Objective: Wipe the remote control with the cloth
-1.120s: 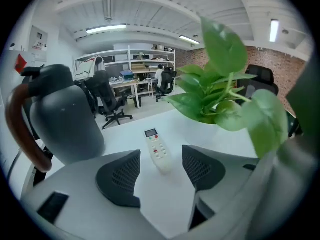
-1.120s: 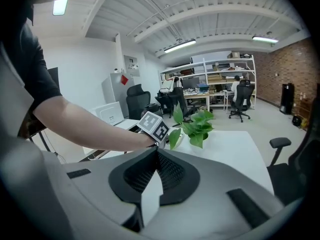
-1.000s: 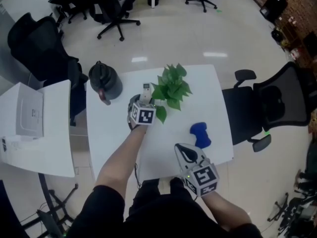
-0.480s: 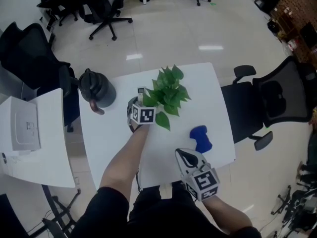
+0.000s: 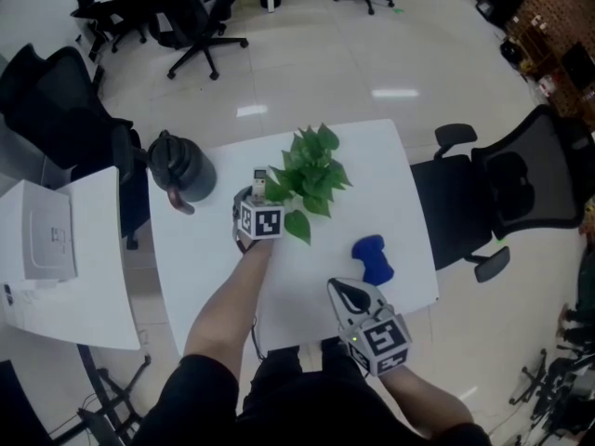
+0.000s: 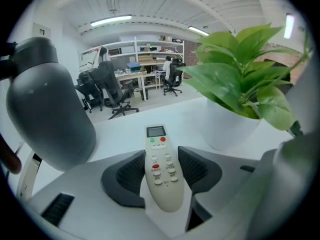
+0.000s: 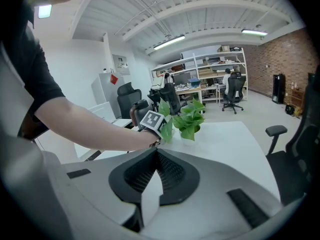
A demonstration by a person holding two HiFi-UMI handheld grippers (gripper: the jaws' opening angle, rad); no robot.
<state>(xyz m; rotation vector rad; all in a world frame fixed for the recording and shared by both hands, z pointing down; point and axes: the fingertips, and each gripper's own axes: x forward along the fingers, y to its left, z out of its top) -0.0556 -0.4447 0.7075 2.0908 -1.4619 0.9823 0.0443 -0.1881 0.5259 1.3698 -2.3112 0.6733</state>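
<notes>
Left gripper (image 6: 162, 160): fingers were closing on the remote (image 6: 159, 146), pads meeting its long sides approx. mid-body. Button face was up, screen end poking out beyond the fingertips. Right gripper (image 7: 156, 154): fingers were together, empty. Blue cloth (image 5: 372, 256) lay on the tabletop (image 5: 400, 184) ahead of the right fingers. Remote prob. light, stiff, smooth plastic. It could slip, so best held by the sides, not the buttons.

The left gripper (image 5: 257, 199) has been drawn slightly leftward — its jaws are closing round the remote control (image 6: 161, 154), pads seemingly touching it.
</notes>
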